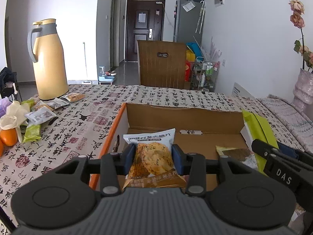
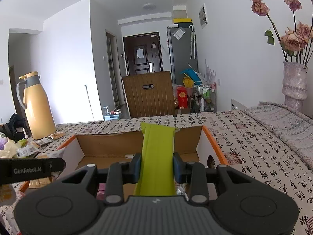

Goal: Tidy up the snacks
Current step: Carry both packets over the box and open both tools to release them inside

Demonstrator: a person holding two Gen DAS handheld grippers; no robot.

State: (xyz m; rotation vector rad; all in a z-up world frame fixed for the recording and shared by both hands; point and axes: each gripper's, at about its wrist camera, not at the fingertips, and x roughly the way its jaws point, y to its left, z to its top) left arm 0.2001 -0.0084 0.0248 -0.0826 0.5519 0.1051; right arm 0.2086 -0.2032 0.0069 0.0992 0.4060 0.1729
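Here — crinkly pkt (image 1: 151, 156), cardboard box (image 1: 183, 115)

The orange (image 1: 5, 138) is cut by the left edge. The box (image 2: 137, 143) floor hides behind the green packet (image 2: 157, 156). Packet print is unreadable.

Orange-edged brown box (image 1: 195, 117), lime-green packet (image 2: 157, 152), yellow-and-grey thermos (image 1: 48, 58), black-and-red calligraphy-print tablecloth (image 1: 78, 121).

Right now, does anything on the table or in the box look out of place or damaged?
Nothing looks damaged. Loose snack packets lie scattered beside the yellow thermos, with an orange and crumpled tissue among them. The cardboard box has an uneven back edge.
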